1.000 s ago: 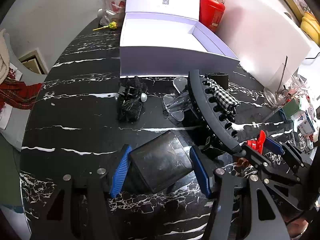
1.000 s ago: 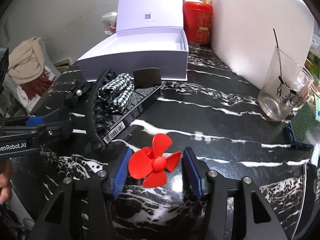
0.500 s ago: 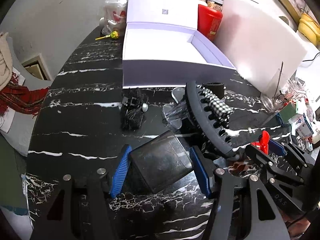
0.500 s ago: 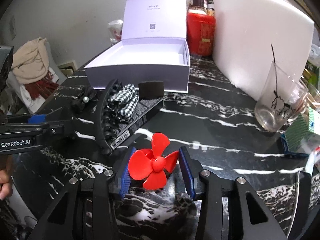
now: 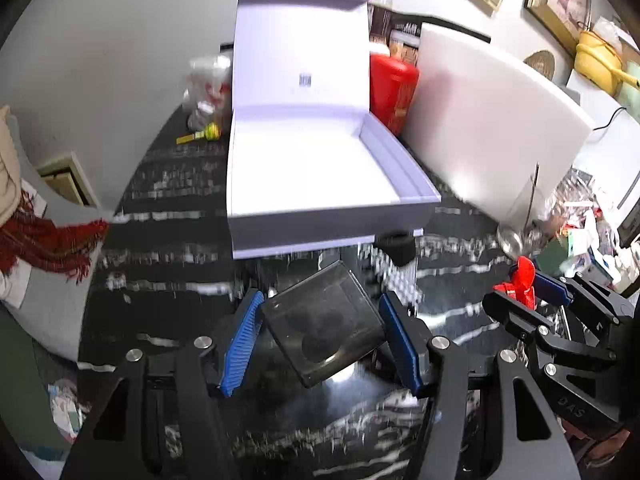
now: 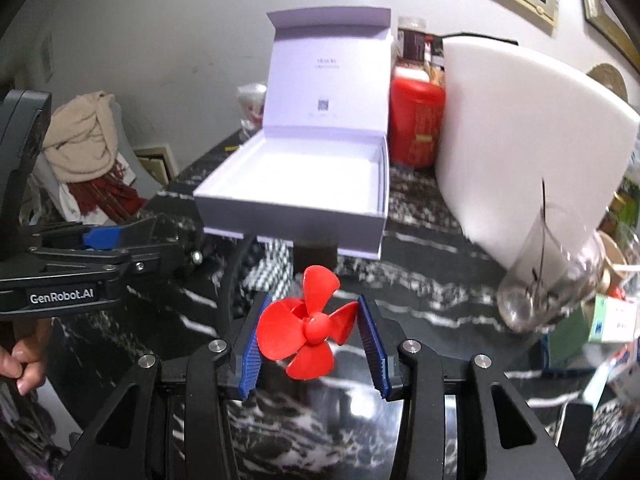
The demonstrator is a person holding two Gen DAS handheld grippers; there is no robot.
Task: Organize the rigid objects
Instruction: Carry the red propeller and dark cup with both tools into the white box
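My left gripper (image 5: 320, 340) is shut on a dark smoky plastic box (image 5: 324, 324) and holds it above the black marble table (image 5: 160, 248). My right gripper (image 6: 312, 340) is shut on a red propeller (image 6: 308, 324), also lifted; both show at the right of the left wrist view (image 5: 520, 280). An open white gift box (image 5: 316, 168) with its lid upright stands ahead, empty; it also shows in the right wrist view (image 6: 304, 176). A black hair claw and checked fabric (image 6: 268, 264) lie blurred below.
A white board (image 5: 492, 128) leans at the right behind a drinking glass (image 6: 552, 272). A red canister (image 5: 392, 88) stands behind the gift box. A lollipop (image 5: 204, 134) and plastic bag lie at the far left edge. Clutter fills the right side.
Both grippers have risen and moved toward the white gift box, each carrying its object. The items on the table now sit lower and blurred in view.
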